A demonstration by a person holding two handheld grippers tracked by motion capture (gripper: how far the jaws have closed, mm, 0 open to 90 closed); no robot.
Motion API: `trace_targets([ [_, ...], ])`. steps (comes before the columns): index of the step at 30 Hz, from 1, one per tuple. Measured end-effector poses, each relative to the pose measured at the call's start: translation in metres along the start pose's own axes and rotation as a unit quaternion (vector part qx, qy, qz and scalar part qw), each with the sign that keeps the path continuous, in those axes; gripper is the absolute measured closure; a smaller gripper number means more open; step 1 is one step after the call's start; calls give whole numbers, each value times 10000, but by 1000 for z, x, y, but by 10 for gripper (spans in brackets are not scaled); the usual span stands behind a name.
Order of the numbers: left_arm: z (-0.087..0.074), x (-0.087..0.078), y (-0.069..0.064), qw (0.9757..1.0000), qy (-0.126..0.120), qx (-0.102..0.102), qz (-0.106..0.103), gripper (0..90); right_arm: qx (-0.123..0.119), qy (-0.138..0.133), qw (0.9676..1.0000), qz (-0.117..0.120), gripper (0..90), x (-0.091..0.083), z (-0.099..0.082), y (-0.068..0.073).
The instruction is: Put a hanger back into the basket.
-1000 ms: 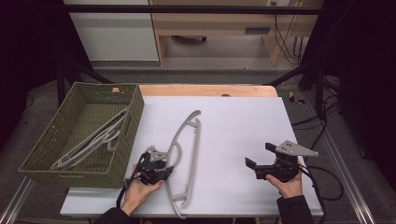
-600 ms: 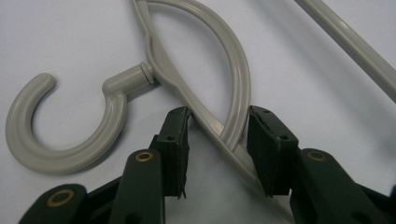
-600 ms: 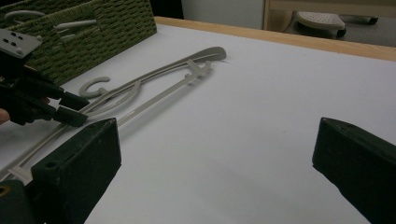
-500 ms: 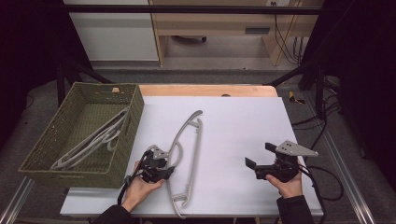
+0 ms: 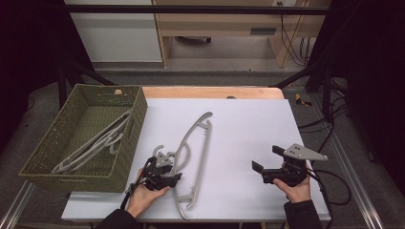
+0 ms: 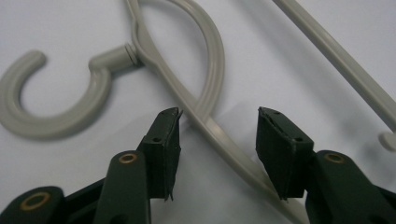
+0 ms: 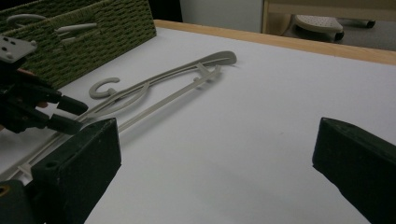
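Hanger (image 5: 193, 157), grey plastic, lies flat on the white table (image 5: 248, 129) beside a green basket (image 5: 136, 119) already holding others. Left gripper (image 6: 219, 119) has just been opening, jaws straddling the hanger's arm without pinching. Right gripper (image 7: 217, 154) rests spread and empty, so basketing remains.

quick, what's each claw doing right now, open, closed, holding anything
Left claw: open, jaws just been opening, astride the grey hanger arm on the table without gripping it.
Right claw: open wide, nothing between its jaws.
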State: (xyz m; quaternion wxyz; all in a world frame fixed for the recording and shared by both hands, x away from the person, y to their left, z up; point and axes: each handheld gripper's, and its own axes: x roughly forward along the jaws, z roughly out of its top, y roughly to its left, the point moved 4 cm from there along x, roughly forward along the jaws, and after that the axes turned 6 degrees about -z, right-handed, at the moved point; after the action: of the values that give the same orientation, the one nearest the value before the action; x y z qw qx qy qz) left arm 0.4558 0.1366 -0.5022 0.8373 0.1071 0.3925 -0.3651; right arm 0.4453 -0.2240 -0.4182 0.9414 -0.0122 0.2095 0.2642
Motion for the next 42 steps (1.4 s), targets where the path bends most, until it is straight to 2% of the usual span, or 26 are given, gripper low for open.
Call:
trace_targets([
  [4, -6, -4, -6, 10000, 16, -59, 20, 466, -16, 0, 10000, 10, 13, -1, 0, 0],
  [6, -7, -4, -9, 9999, -5, -111, 93, 465, -18, -14, 10000, 3, 13, -1, 0, 0],
  [8, -5, -3, -10, 9998, 108, -88, 157, 470, -42, 14, 10000, 14, 13, 0, -1, 0],
  [10, -3, -4, -10, 9993, 283, -22, 241, 512, -32, 14, 10000, 0, 12, 0, -1, 0],
  [12, -2, -5, -7, 9993, 298, -167, 126, 556, -33, 13, 10000, 2, 12, 1, -1, 1],
  [16, -4, -10, 4, 9990, 308, -308, -87, 606, -37, 23, 10000, 17, 12, -1, -2, 0],
  [20, -7, -16, 12, 9982, 370, -448, -138, 664, -18, -10, 10000, 10, 13, -1, -1, 0],
  [23, -10, -18, 13, 9983, 269, -502, -94, 678, 1, -15, 10000, 8, 12, -2, 0, 0],
  [27, -10, -16, 7, 9987, 347, -350, 127, 635, -27, -4, 10000, 19, 13, -1, -1, 0],
  [28, -9, -15, 6, 9986, 365, -279, 251, 646, -31, 13, 10000, 22, 13, -1, -1, 0],
  [29, -9, -15, 6, 9986, 383, -264, 269, 668, -20, 15, 10000, 31, 13, 0, -1, 0],
  [32, -7, -15, 7, 9981, 485, -307, 225, 678, -15, 7, 10000, 14, 13, 1, -1, 1],
  [34, -6, -16, 10, 9979, 547, -319, 122, 690, -15, 7, 10000, 10, 13, 0, -1, 1],
  [37, -6, -17, 17, 9978, 549, -368, -31, 762, -38, 16, 10000, 19, 13, -1, -1, 0],
  [38, -6, -18, 19, 9979, 556, -337, -54, 794, -48, 12, 10000, 18, 13, -1, -1, 0],
  [39, -7, -19, 20, 9977, 626, -205, -153, 808, -36, 6, 10000, 13, 13, -1, -1, 0],
  [41, -7, -20, 20, 9979, 594, -180, -182, 807, -21, -8, 10000, 4, 13, -1, 0, -1],
  [42, -7, -20, 20, 9978, 627, -101, -177, 807, -21, -9, 10000, 2, 13, -1, 0, -1],
])
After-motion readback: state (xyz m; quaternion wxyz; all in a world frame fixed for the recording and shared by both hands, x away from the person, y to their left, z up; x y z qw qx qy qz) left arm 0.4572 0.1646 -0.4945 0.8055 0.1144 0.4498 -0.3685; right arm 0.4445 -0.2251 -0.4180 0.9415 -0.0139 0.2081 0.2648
